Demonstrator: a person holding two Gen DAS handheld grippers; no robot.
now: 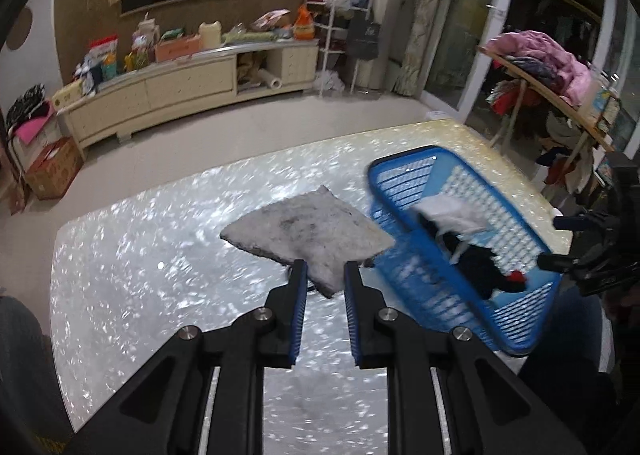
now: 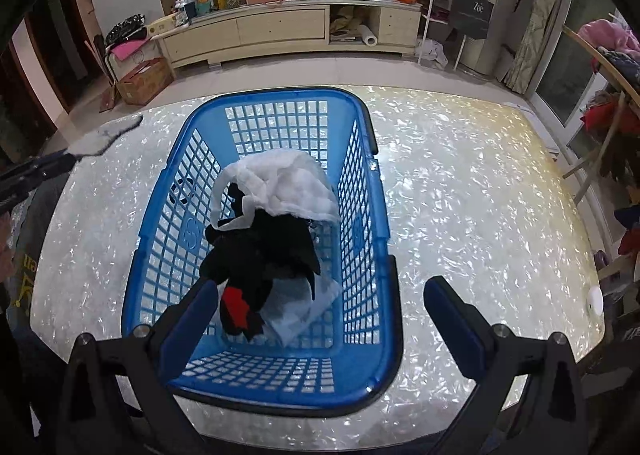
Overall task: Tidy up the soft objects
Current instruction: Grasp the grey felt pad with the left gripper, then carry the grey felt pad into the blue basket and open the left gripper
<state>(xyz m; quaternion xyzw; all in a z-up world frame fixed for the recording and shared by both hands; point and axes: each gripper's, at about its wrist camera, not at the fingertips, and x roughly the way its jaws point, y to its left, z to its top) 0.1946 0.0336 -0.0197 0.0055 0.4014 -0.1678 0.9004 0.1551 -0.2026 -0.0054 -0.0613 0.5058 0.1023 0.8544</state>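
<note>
One grey cloth (image 1: 308, 239) held; perhaps two cloths (image 2: 276, 223) in one basket (image 2: 372, 195)

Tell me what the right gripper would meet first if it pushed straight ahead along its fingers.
Probably the black garment in the blue basket; the open right gripper points over the near rim at it, with the white cloth beyond. Depth is uncertain.
</note>
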